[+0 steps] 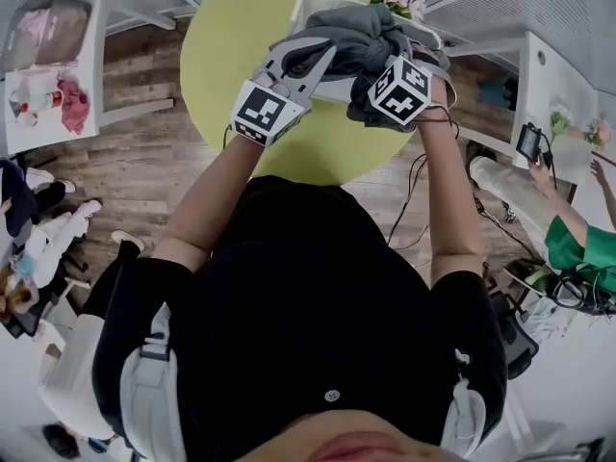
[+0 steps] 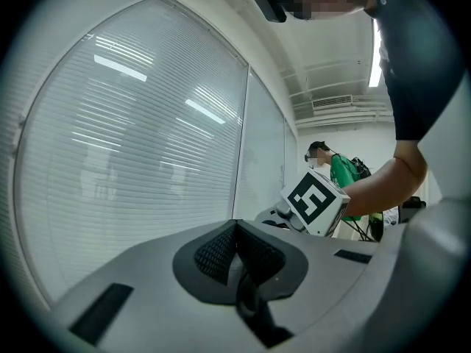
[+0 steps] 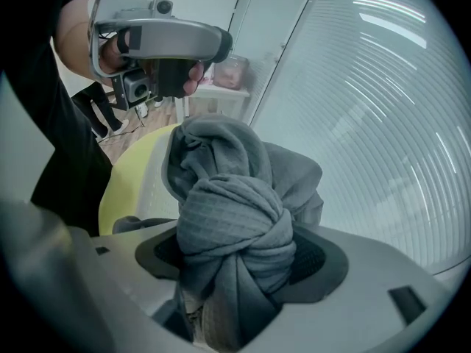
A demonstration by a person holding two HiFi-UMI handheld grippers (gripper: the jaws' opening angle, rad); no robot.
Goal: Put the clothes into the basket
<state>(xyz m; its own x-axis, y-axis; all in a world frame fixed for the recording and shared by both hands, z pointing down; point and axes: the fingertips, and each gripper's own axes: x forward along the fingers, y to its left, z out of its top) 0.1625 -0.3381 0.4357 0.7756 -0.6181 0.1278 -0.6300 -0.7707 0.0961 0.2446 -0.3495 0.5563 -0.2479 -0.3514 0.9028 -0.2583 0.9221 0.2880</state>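
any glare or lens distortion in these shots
Left gripper view: bright glare streaks on the blinds; strong fisheye, dark corners. Right gripper view: same streaks, cloth up close yet sharp. Head view: even light, straight lines bow at the edges.

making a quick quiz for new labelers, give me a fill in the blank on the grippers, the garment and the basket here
1. The bunched garment clamped in the right hand-held gripper is ____ in colour.
2. The left hand-held gripper holds nothing, and its jaws are ____.
3. The round surface under the white basket is coloured ____.

Missing words: gray; shut; yellow-green
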